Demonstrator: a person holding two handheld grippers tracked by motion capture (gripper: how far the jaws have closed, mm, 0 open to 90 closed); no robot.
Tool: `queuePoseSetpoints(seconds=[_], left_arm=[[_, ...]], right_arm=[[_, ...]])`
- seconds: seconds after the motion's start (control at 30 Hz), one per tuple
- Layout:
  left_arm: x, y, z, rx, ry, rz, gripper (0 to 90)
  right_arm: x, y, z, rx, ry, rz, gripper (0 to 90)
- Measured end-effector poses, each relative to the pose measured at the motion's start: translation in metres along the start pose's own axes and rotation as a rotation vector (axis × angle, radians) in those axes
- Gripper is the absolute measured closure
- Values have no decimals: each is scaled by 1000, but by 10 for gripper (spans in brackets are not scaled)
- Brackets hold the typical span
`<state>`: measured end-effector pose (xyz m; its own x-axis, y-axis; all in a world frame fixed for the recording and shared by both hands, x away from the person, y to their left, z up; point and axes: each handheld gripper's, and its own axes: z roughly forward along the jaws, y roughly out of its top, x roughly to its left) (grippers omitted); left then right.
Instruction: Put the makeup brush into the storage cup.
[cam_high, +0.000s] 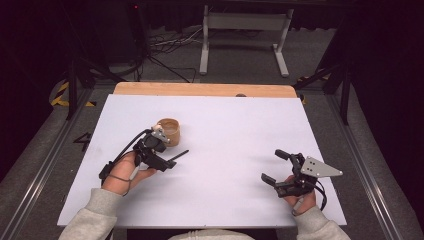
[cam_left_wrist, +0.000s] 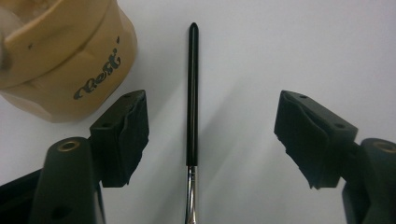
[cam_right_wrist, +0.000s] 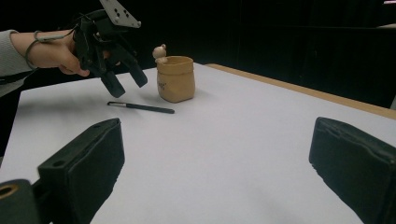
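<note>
Left hand-held gripper jaws apart, straddling brush, untouched.

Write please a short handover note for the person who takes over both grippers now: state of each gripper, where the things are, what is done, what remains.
Left gripper: open, poised above the black brush, jaws on either side of its handle, not touching it.
Right gripper: open, holding nothing, idle over the white table at the person's right.
Things: brush lies flat on the table; tan pot with a small bear figure on its rim stands upright just beyond it.
Done: left gripper lined up over the brush.
Left: lower, close on the handle, lift; probably put the brush into the pot.
</note>
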<state>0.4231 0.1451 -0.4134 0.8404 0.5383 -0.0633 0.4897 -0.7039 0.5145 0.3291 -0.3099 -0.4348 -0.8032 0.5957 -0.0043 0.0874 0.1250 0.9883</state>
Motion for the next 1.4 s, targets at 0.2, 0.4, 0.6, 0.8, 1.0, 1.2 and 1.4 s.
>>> queuePoseSetpoints(seconds=[0.2,0.4,0.6,0.8,1.0,1.2,1.4], left_arm=[[1,2,6,28,-17,17,382],[2,3,10,71,-6,7,437],[4,1,12,114,1,4,476],[5,0,14,136,3,-15,510],[4,0,17,159,-4,6,588],[2,-1,19,174,-4,23,677],[2,-1,19,180,0,36,740]], right_arm=[[1,0,0,4,-1,-6,39],[1,0,0,4,2,-5,40],[1,0,1,8,5,-6,40],[1,0,1,8,5,-3,40],[0,-1,1,5,5,1,40],[0,-1,1,5,4,2,40],[0,-1,1,7,2,7,40]])
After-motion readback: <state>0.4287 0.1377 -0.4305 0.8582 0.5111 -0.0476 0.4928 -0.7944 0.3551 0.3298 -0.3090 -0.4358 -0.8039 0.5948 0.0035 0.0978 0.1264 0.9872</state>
